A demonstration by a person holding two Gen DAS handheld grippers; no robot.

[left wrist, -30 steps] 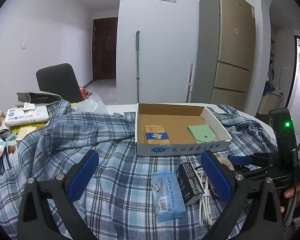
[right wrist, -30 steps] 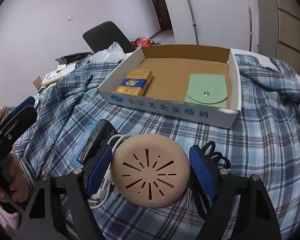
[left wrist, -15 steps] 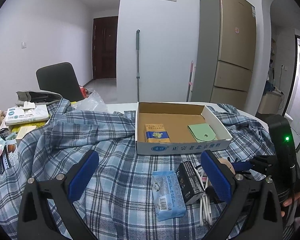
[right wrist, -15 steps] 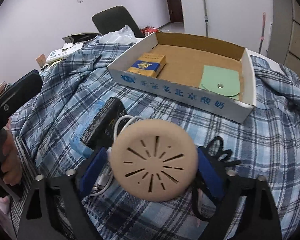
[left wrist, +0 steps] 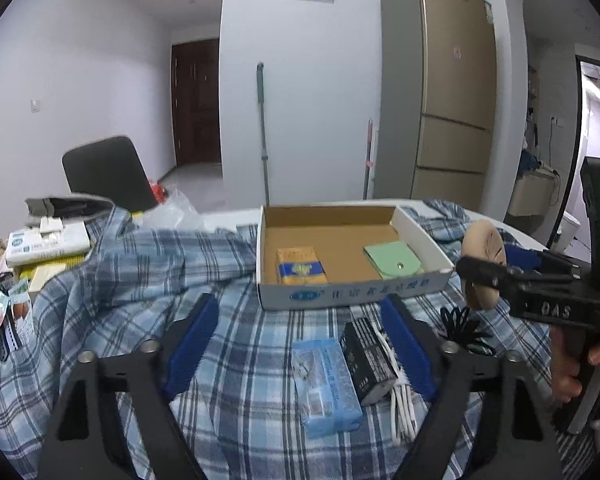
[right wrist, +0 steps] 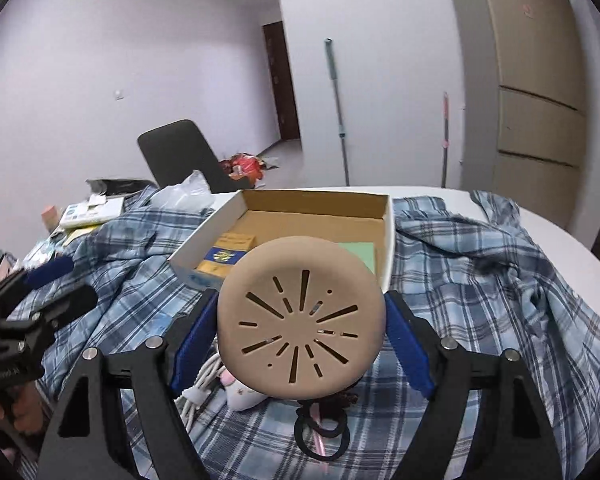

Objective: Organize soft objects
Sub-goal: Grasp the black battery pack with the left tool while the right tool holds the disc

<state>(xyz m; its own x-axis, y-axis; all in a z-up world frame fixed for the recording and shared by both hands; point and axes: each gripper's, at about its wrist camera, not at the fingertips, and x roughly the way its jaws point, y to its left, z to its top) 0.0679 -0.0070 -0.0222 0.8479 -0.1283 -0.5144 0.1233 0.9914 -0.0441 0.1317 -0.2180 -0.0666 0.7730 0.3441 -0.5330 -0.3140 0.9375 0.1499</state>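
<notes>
left wrist: left gripper (left wrist: 300,336) spread wide, empty, over plaid cloth (left wrist: 236,360). the round beige slotted soft pad (left wrist: 485,265) is airborne beside the shallow white cardboard box (left wrist: 348,292).

right wrist: right gripper (right wrist: 300,340) clamps the pad (right wrist: 300,320) by opposite rims. judged light, squashy; an edge grip suits it, firm squeezing would buckle it.

One cardboard box (left wrist: 416,232), two items inside.

Both wrist cams sat low over the table, facing the cardboard box (left wrist: 340,240) (right wrist: 308,216) and far wall. Right cam was closer; both shared box and plaid cloth (left wrist: 140,264) (right wrist: 480,272).
</notes>
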